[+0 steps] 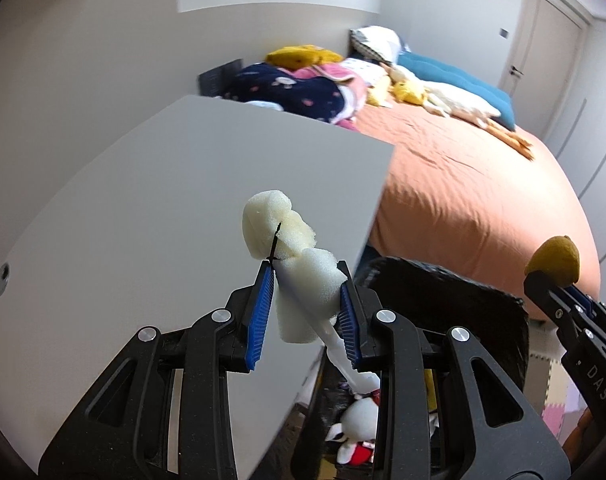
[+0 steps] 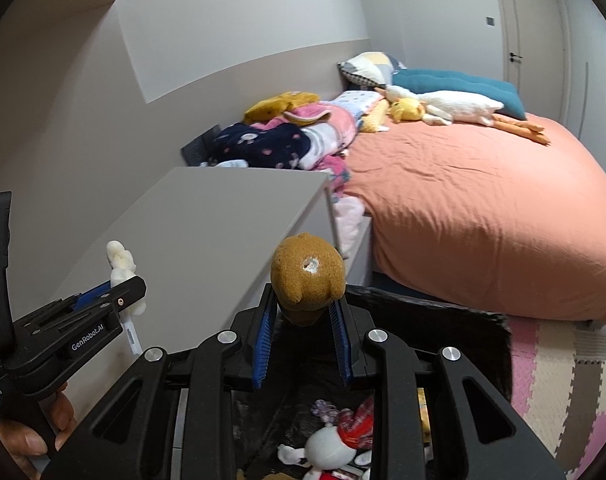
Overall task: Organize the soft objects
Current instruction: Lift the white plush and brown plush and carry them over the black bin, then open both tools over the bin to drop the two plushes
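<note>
A: How were the two grippers found?

B: The left gripper [image 1: 307,294] was clamped on a white foam piece [image 1: 287,248], which was bound with a black tie and had a white plastic strip hanging from it. The right gripper [image 2: 301,312] was closed around a brown plush toy [image 2: 307,278] with a small hole where white stuffing showed. Both were held in the air above a black bin [image 2: 443,320], beside a grey tabletop [image 1: 175,200].

A: What was judged likely to go wrong?

B: The foam was pinched only at its lower part, so it could be squeezed out sideways if the grip were eased unevenly. It might then be dropped onto the tabletop or floor rather than into the bin.

A: And the plush toy?

B: It was gripped low, with most of its bulk above the jaws. The bin rim could be caught on release, and stuffing might be pulled from the hole. Other soft toys, a white one [image 2: 327,446] among them, were already seen inside the bin.
</note>
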Motion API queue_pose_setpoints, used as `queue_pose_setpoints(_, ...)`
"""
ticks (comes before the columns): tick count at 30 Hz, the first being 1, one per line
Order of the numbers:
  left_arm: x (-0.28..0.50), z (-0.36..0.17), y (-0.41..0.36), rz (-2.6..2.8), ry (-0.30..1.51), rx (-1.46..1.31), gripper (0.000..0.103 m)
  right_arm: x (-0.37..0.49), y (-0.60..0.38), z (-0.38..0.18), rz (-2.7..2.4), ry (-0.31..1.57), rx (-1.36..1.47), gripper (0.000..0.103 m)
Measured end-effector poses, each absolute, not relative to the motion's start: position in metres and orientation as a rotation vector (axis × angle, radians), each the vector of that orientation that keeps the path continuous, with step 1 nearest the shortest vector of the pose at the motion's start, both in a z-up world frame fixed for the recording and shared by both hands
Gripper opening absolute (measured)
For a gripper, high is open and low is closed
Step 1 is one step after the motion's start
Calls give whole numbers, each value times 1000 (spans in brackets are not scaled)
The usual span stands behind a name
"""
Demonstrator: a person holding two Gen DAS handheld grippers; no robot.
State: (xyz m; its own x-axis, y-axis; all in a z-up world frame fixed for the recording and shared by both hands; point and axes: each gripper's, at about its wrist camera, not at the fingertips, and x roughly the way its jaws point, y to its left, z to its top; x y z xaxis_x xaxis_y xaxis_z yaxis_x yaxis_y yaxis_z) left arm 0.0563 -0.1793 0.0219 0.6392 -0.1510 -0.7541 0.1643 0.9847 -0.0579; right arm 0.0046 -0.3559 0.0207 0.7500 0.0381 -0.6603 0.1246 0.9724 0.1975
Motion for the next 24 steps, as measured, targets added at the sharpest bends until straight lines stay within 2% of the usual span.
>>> queue_pose_setpoints(14, 36, 15, -249, -349, 872, 119, 32, -30, -415, 20, -170, 704, 286, 28)
queue_pose_setpoints(24, 30, 7, -265, -394, 896, 141, 35, -38, -433, 21, -220, 700, 292, 28)
